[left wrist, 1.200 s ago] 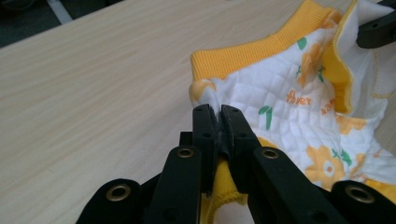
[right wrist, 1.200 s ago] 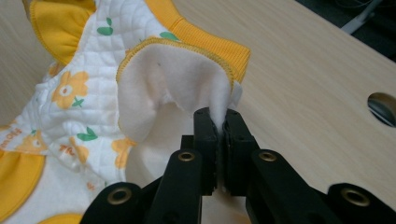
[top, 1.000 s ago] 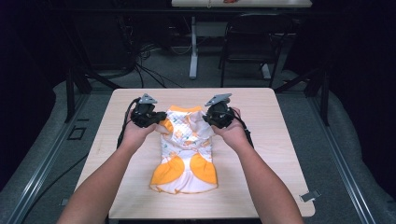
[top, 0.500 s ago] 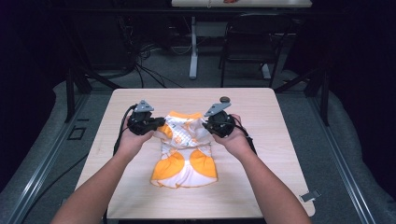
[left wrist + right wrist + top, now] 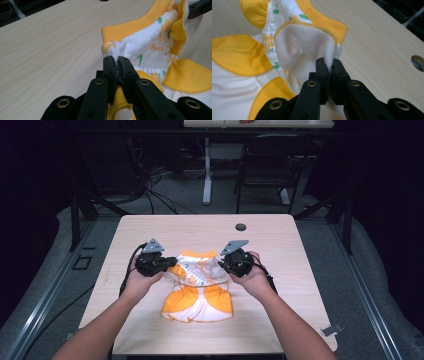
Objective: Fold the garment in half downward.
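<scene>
A small orange-and-white garment (image 5: 197,287) is spread on the desk (image 5: 280,240), its lower part lying flat towards the person while its upper part is lifted and stretched between the two grippers. In the left gripper view, the fingers (image 5: 109,67) of the left gripper (image 5: 170,265) are seen pressed together on a thin fold of quilted cloth just below the yellow ribbed band (image 5: 132,27). In the right gripper view, the fingers (image 5: 322,68) of the right gripper (image 5: 223,265) are closed on an edge where the fleecy white lining (image 5: 304,42) is turned outward. Both holds are taken on very little fabric, close to the fingertips, so a slip is judged the main risk: if the hands are drawn apart or lifted too briskly, the thin pinch could be pulled out of either pair of fingers and that side would drop in a heap. Because the lining is exposed on the right side only, an uneven fold could be produced if the garment is laid over as it is held. The lower part may also be dragged across the smooth wood and bunched if the lifted part is carried over too low. A round hole (image 5: 241,227) in the desk lies farther back, well apart from the cloth, and is not thought likely to catch it.
</scene>
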Motion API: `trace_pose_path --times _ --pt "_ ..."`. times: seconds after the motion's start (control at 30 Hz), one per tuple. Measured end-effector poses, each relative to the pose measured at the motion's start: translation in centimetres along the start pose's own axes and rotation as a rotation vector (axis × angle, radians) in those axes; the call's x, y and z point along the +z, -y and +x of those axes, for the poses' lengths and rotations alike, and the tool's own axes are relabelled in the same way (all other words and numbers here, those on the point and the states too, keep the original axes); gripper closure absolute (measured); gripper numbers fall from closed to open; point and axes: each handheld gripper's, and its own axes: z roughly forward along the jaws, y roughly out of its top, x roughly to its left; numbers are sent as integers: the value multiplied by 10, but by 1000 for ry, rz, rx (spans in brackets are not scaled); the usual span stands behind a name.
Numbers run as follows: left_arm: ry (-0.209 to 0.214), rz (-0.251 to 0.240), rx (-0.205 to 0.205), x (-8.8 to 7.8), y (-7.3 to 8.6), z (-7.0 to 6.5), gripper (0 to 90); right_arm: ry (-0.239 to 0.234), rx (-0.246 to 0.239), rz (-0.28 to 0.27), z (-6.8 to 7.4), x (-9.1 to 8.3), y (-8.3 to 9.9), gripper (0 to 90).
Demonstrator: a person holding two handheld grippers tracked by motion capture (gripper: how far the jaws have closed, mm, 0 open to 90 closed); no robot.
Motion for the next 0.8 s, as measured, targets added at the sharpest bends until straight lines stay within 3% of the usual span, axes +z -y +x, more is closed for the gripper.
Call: trace_pose_path --times 0.1,0.2,0.27,0.57,0.67,0.8 --pt "7 5 3 1 7 -4 851 -4 -14 17 5 2 6 856" --pt "10 14 15 2 13 -9 851 -18 2 9 9 2 11 855" --pt "14 14 14 2 16 -10 850 -19 -16 34 12 3 15 854" --pt "56 14 10 4 37 -20 844 -65 40 6 26 6 41 840" --pt "73 17 17 3 43 -25 840 -73 35 5 30 5 47 826" --pt "89 22 -1 2 52 -28 832 -97 71 -14 34 4 55 792"
